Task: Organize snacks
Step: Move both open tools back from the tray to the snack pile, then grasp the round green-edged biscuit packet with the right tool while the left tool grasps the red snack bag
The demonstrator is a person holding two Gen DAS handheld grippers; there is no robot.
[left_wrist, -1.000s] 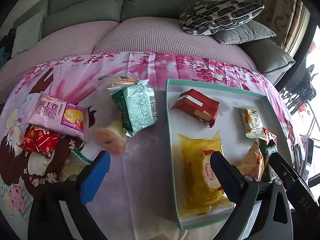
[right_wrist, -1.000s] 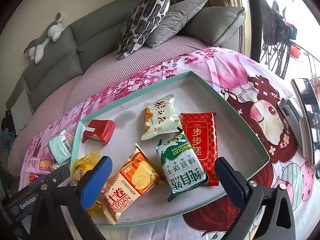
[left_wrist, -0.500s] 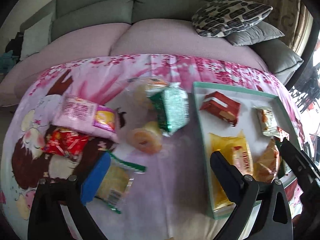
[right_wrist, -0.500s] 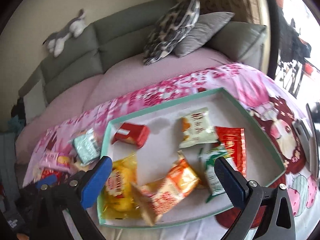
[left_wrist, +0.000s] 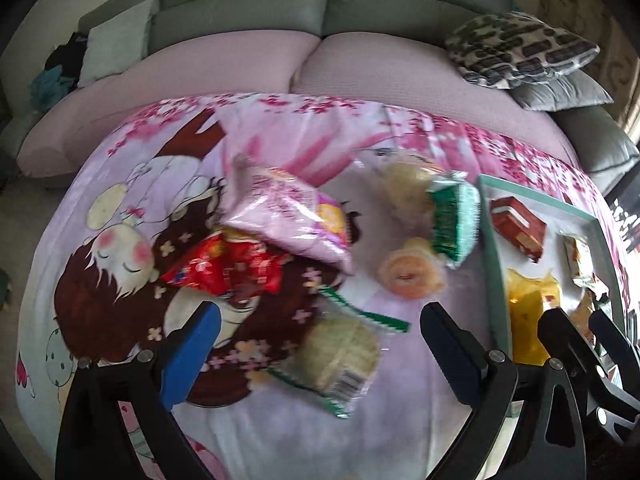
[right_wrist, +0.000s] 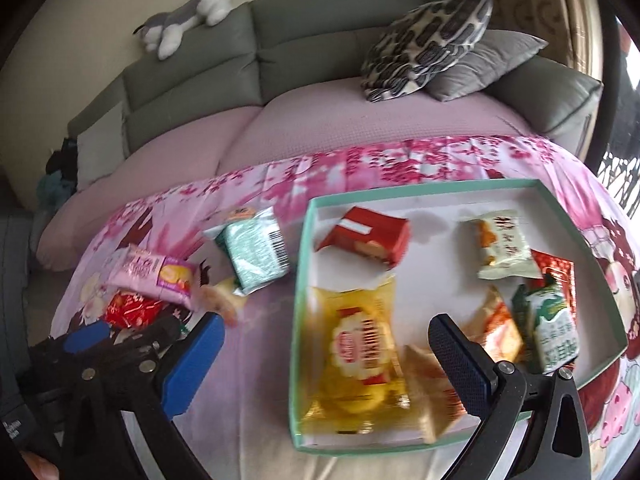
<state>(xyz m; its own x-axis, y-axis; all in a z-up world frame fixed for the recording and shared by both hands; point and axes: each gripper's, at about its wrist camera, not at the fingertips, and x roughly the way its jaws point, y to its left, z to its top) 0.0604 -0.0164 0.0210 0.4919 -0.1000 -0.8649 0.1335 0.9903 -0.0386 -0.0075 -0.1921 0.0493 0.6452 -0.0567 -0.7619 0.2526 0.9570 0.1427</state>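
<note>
A teal-rimmed white tray [right_wrist: 305, 280] [left_wrist: 495, 248] holds several snack packs: a yellow bag [right_wrist: 360, 356], a red wafer pack [right_wrist: 366, 238] and a green biscuit pack [right_wrist: 556, 332]. Left of the tray, loose snacks lie on the pink cloth: a pale muffin pack [left_wrist: 340, 354], a pink roll pack [left_wrist: 288, 216], a red candy pack [left_wrist: 224, 266], an orange jelly cup [left_wrist: 408, 274] and a green pack [left_wrist: 454, 220]. My left gripper [left_wrist: 316, 354] hangs open over the muffin pack. My right gripper [right_wrist: 326, 356] is open above the tray's left side.
A printed pink cloth [left_wrist: 120, 240] covers the table. Behind it stands a grey-green sofa [right_wrist: 304, 40] with a pink cover, patterned and grey cushions [right_wrist: 432, 44] and a plush toy [right_wrist: 188, 12]. The left gripper's body [right_wrist: 100, 352] shows at the lower left of the right wrist view.
Both grippers have swung left, away from the tray. The left one now sits over the loose snacks and the muffin pack; the right one now looks at the tray's left edge. Both remain open.
</note>
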